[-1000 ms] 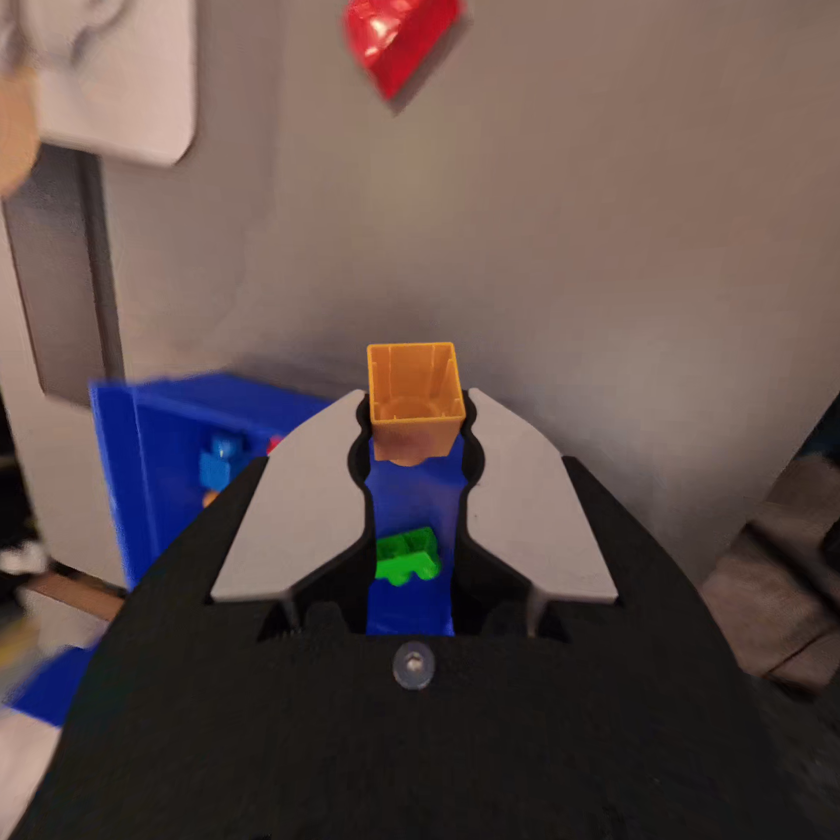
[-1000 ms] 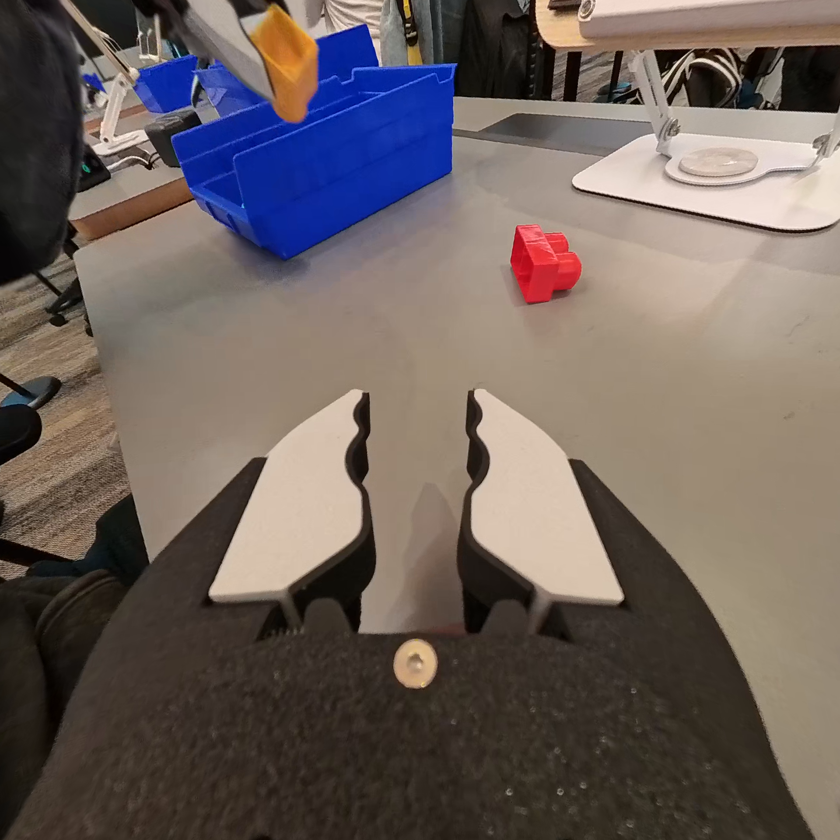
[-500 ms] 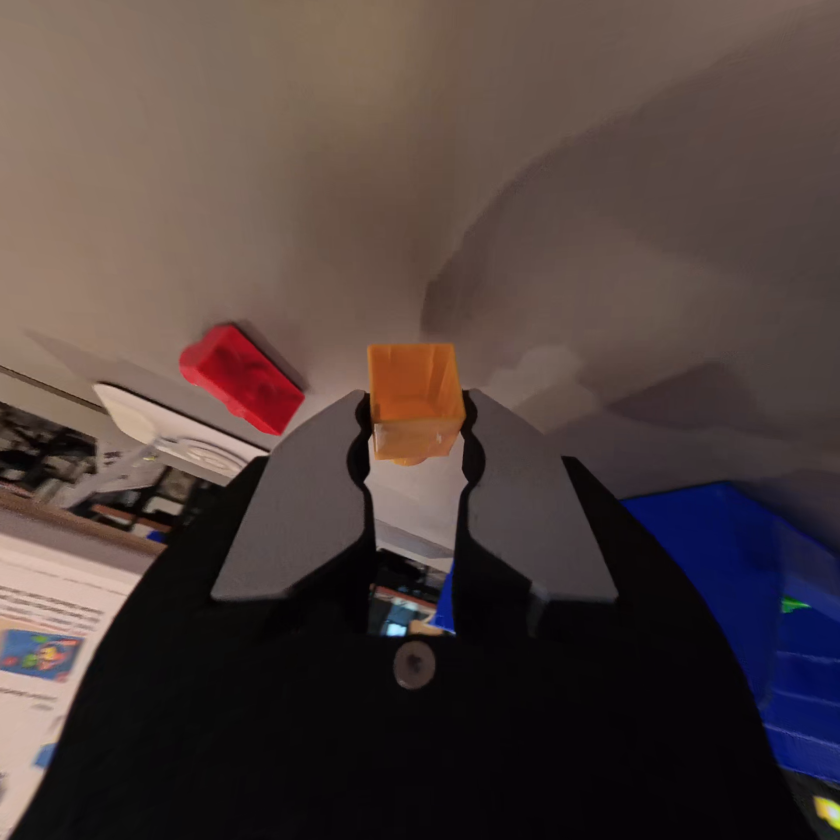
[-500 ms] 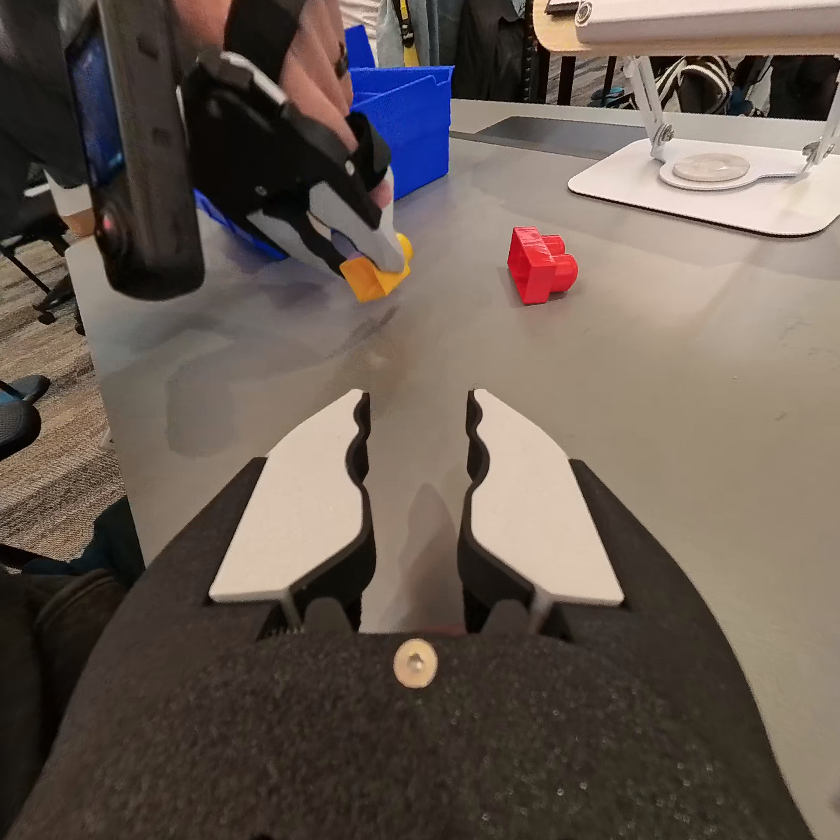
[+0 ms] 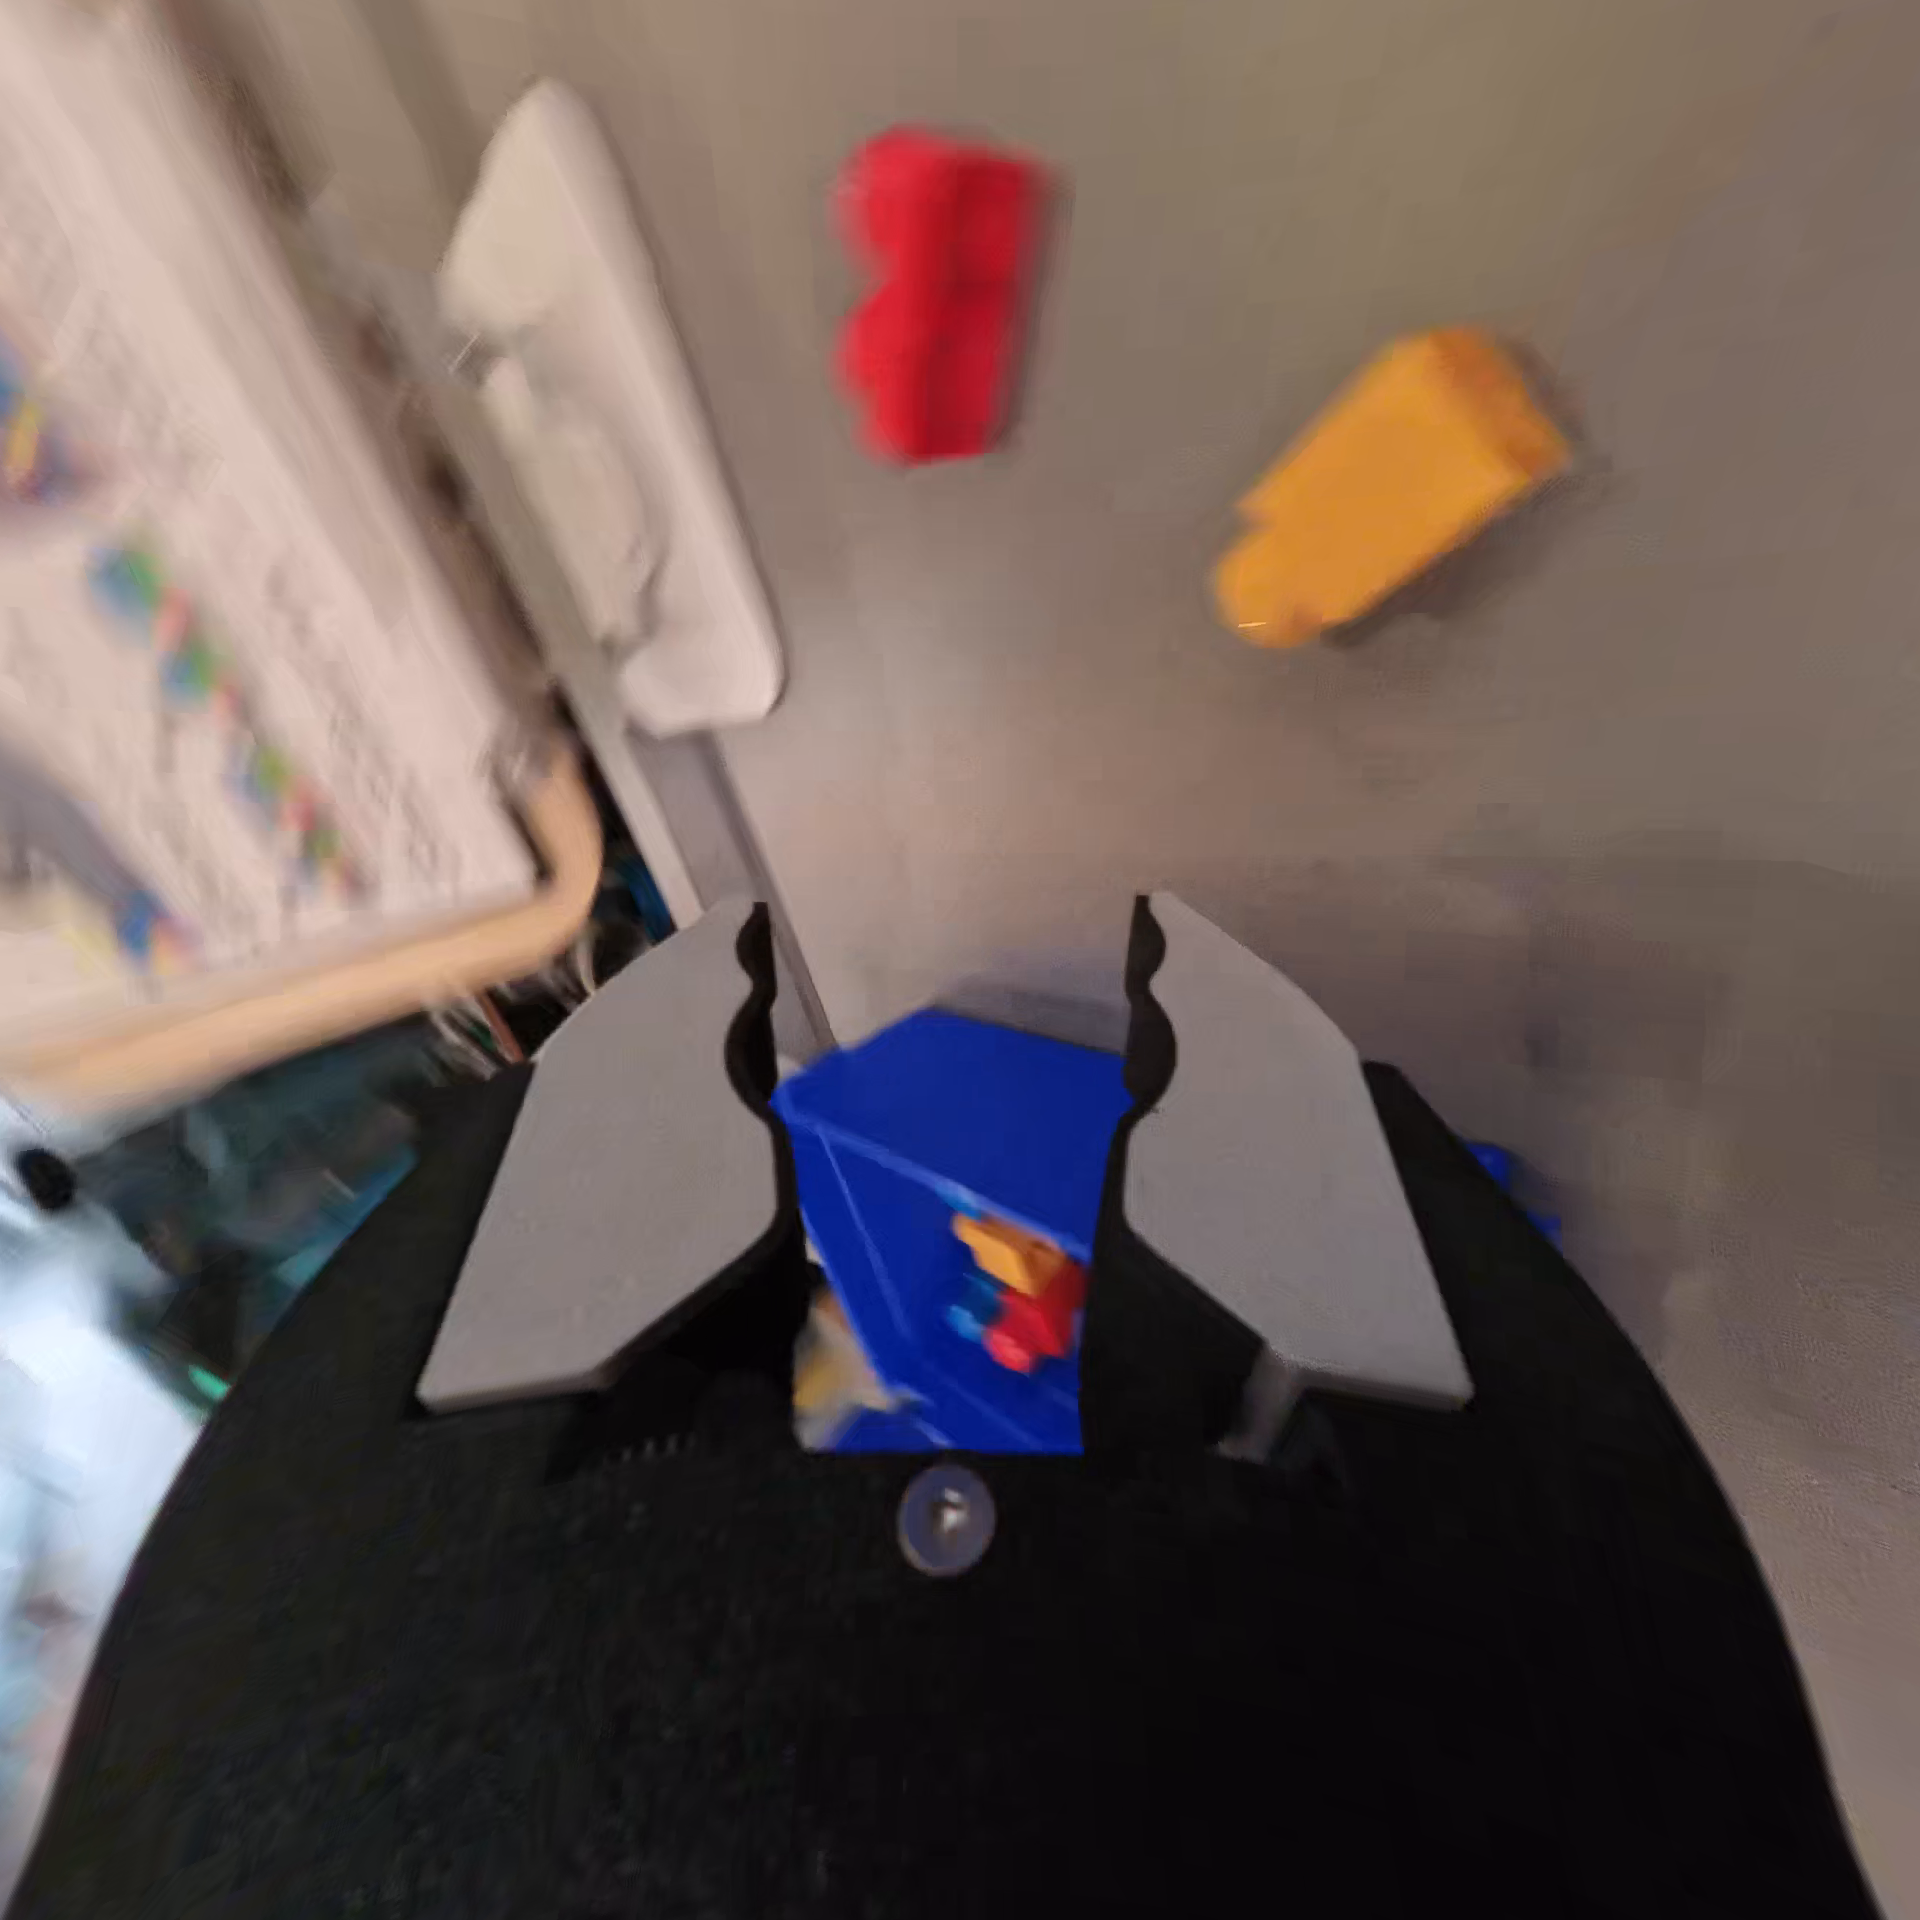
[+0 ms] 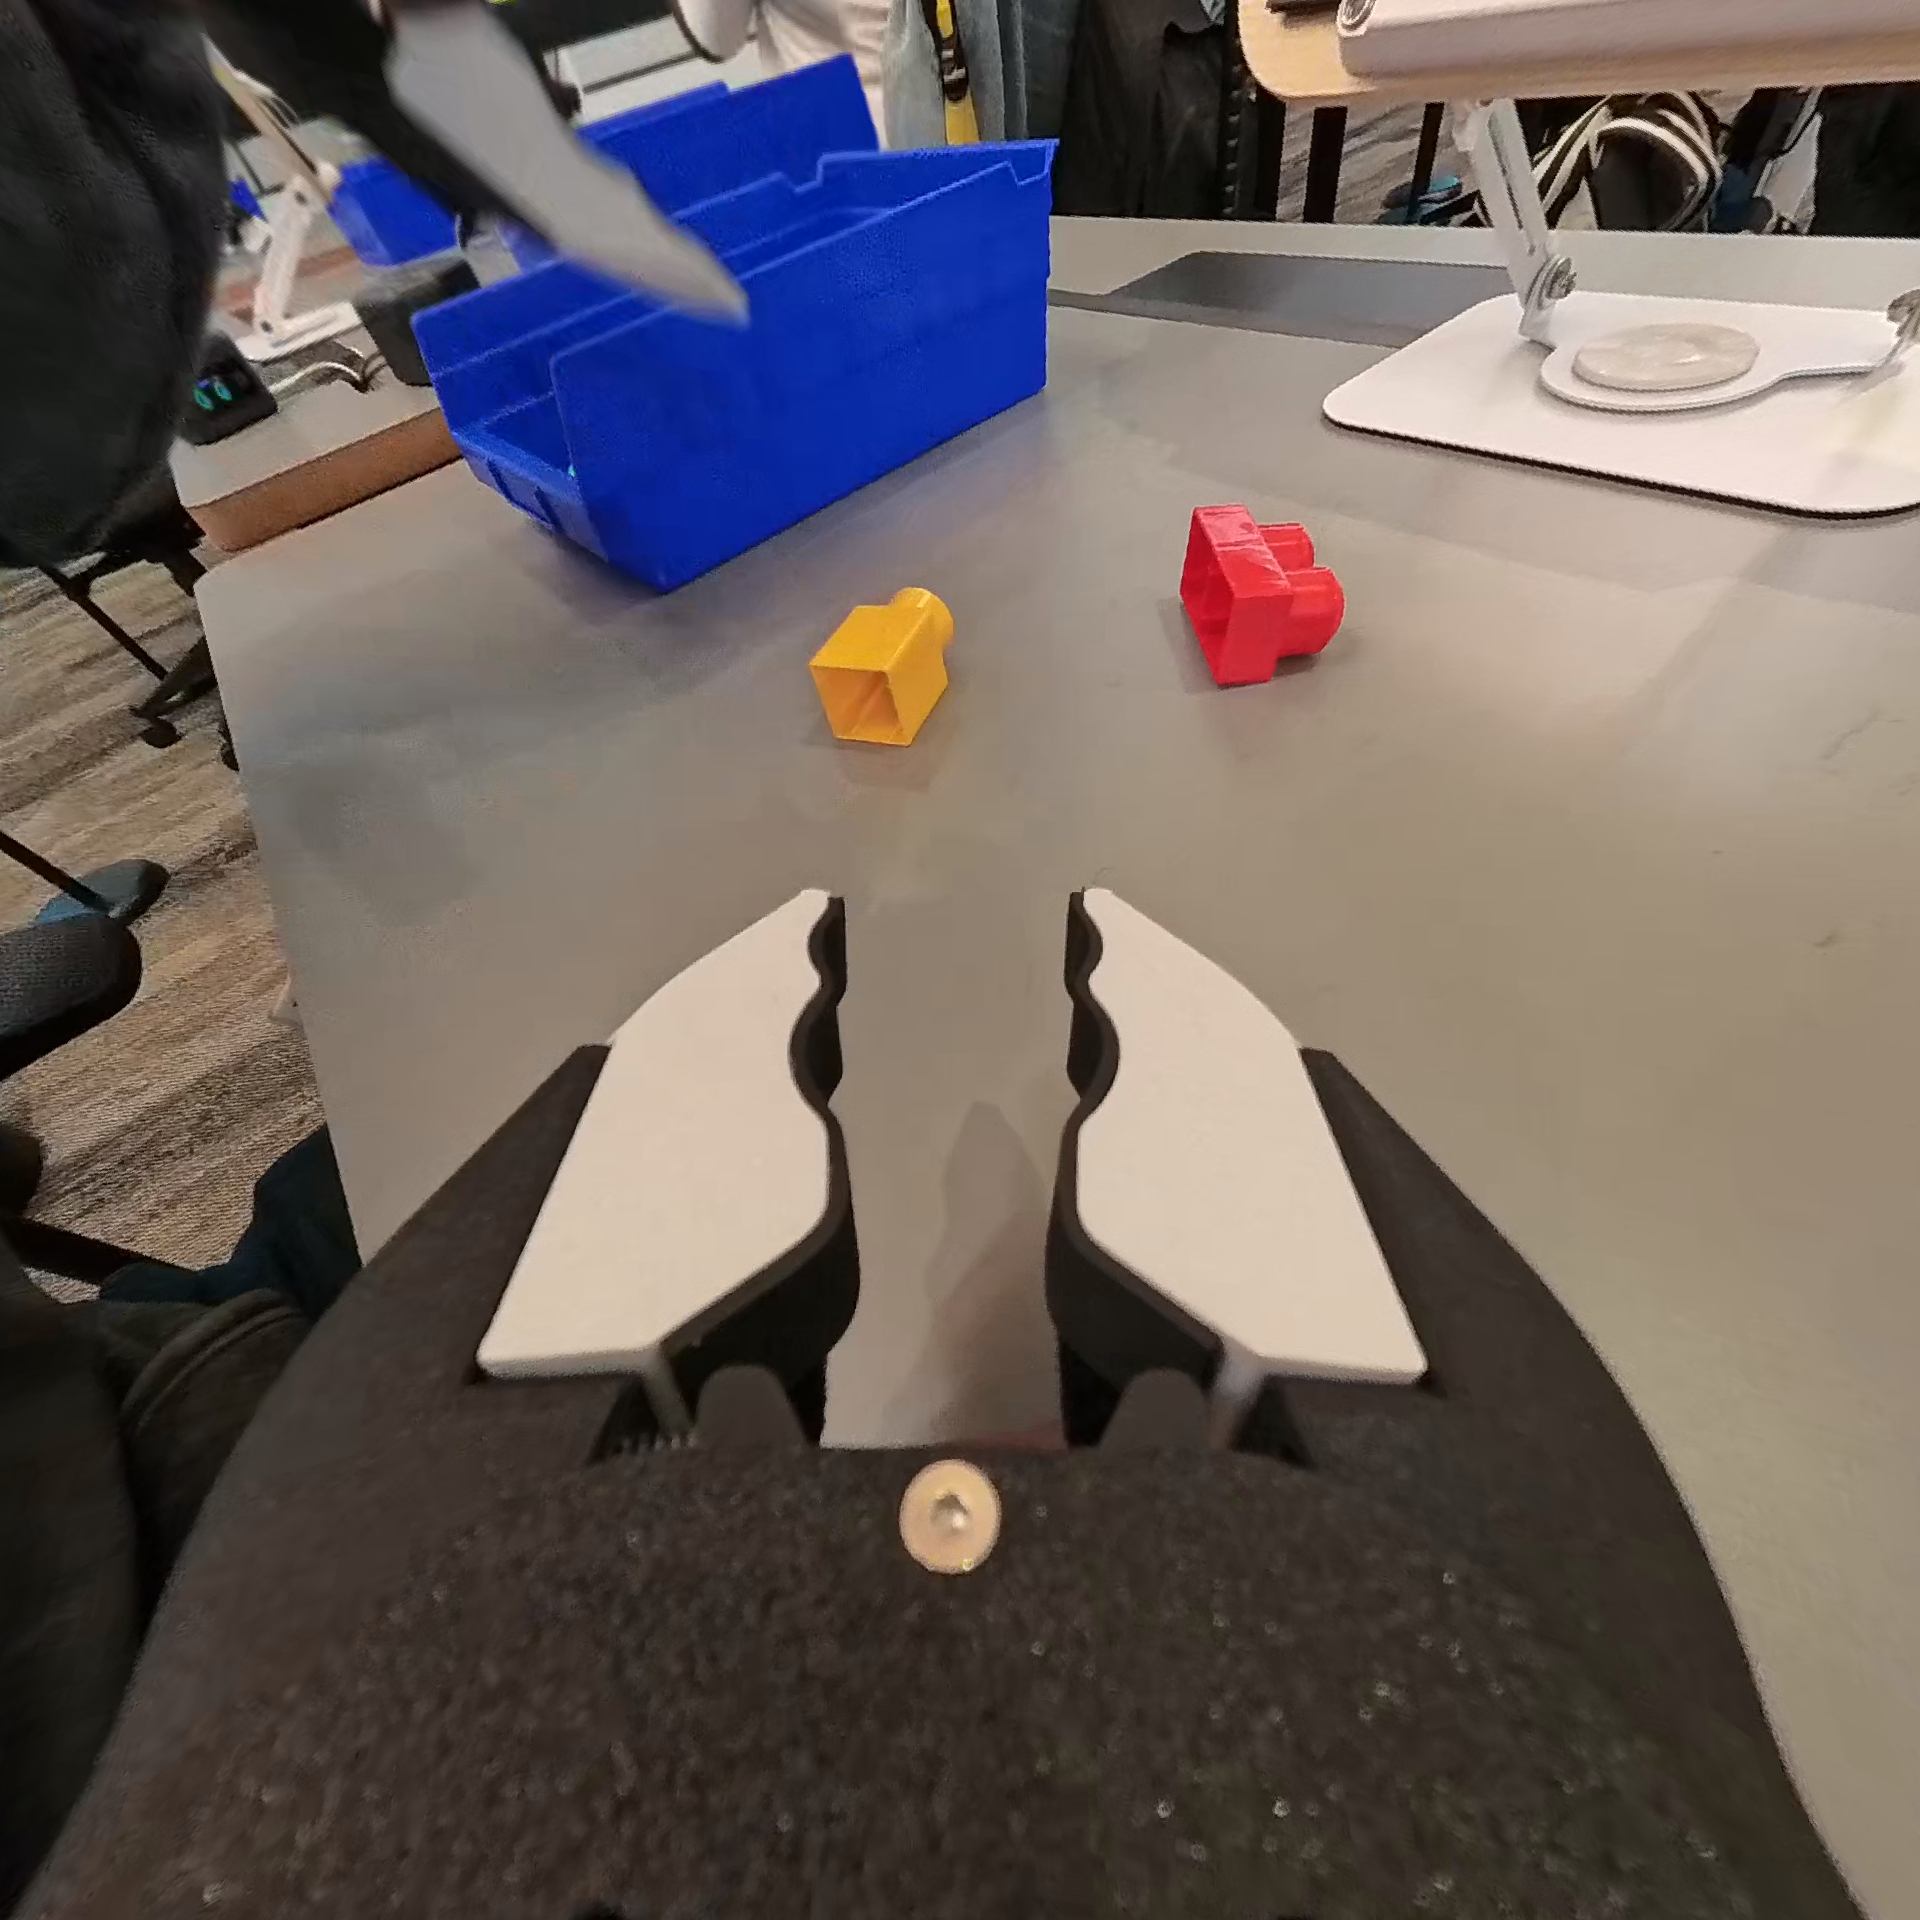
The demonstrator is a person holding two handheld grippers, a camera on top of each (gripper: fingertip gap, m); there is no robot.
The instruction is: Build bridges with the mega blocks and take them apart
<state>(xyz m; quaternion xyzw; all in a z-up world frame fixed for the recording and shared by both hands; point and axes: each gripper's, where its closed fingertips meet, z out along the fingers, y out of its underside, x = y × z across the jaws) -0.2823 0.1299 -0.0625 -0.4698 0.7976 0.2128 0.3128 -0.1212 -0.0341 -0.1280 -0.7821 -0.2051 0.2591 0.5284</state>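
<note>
Orange block (image 6: 881, 675), one stud, hollow base showing, tipped on grey table (image 6: 1455, 935) near red block (image 6: 1257, 594) and blue bin (image 6: 790, 416). No legible writing. Left gripper (image 5: 951, 914) and right gripper (image 6: 954, 902) both spread, empty.

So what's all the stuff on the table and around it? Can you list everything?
Orange block: one, orange, lying on its side on the grey table, in front of the bin.
Red block: one, red, on its side, to the right of the orange one, apart from it.
Blue bin: one, blue, far left of the table; more blocks show inside, orange, red and blue, too blurred to count.
White stand: one, white, flat base at the table's far right.
Table: one, grey.
Second blue bin: one, blue, on another surface behind.
Left gripper: one, grey fingers, open, empty, above the bin.
Right gripper: one, grey fingers, open, empty, low over the table's near side.
</note>
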